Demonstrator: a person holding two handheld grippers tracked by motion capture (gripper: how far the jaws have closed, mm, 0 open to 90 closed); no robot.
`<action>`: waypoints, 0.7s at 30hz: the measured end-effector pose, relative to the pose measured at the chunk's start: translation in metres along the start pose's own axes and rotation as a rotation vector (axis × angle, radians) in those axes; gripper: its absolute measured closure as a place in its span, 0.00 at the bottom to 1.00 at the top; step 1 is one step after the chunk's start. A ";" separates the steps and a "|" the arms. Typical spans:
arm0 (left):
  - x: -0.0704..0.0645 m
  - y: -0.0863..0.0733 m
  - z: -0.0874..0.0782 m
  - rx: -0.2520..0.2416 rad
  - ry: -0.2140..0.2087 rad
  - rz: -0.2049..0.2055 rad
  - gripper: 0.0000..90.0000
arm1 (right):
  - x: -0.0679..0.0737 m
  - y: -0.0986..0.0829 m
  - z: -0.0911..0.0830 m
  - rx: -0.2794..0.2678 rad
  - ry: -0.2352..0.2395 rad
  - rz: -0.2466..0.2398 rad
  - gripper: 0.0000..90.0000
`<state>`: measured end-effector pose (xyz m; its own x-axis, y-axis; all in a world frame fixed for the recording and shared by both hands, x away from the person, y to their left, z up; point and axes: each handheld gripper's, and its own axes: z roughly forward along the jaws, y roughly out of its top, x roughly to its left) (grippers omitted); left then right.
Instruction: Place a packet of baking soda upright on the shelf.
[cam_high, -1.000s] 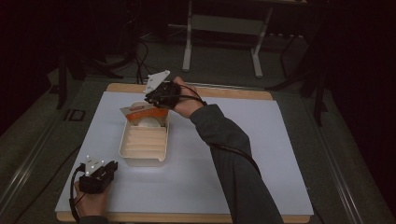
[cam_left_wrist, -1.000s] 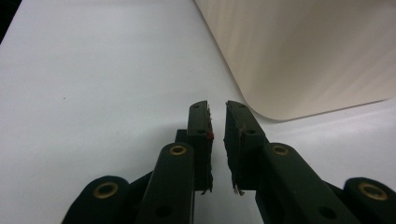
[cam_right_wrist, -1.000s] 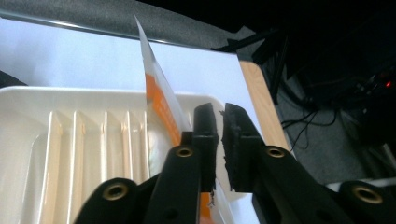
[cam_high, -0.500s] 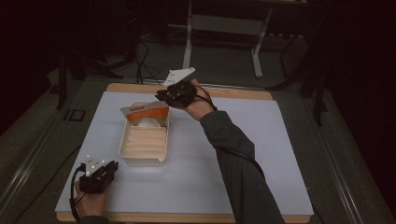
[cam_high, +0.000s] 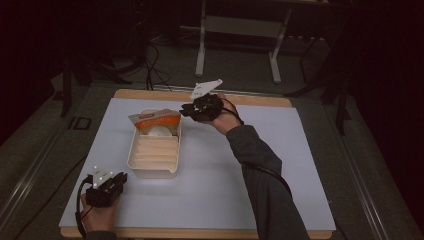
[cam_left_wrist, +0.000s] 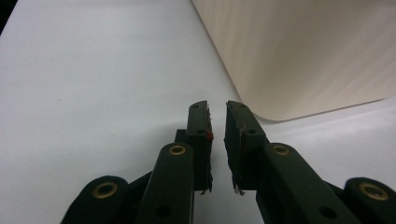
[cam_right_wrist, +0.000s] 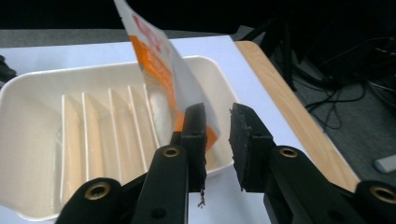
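Centrally in the high view, a cream ribbed tray (cam_high: 154, 152) sits on the white table mat (cam_high: 260, 200), with an orange-and-white packet (cam_high: 156, 120) standing tilted in its far end, a pale round item behind it. Right gripper (cam_high: 186, 111) is held raised at upper centre, just right of the packet; in its own view the jaws stand narrowly apart with nothing between them, packet just past the tips. Left gripper (cam_high: 121, 178) rests on the mat at lower left, jaws nearly closed with a thin gap, empty, beside the tray's near corner.
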<state>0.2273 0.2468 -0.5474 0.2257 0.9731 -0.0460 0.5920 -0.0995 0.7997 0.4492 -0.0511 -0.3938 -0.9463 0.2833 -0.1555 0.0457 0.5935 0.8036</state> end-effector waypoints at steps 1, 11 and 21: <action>0.000 0.000 0.000 -0.002 0.001 0.001 0.89 | 0.001 0.000 0.003 0.003 0.001 -0.004 0.82; 0.002 -0.001 -0.002 -0.008 0.002 -0.009 0.88 | -0.005 -0.013 0.012 0.064 -0.045 0.027 0.79; 0.001 -0.001 -0.002 -0.004 0.000 -0.001 0.88 | 0.000 -0.008 0.032 0.019 -0.014 0.084 1.00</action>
<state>0.2257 0.2481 -0.5472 0.2252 0.9732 -0.0464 0.5894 -0.0981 0.8019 0.4587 -0.0315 -0.4189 -0.9344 0.3430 -0.0965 0.1305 0.5813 0.8031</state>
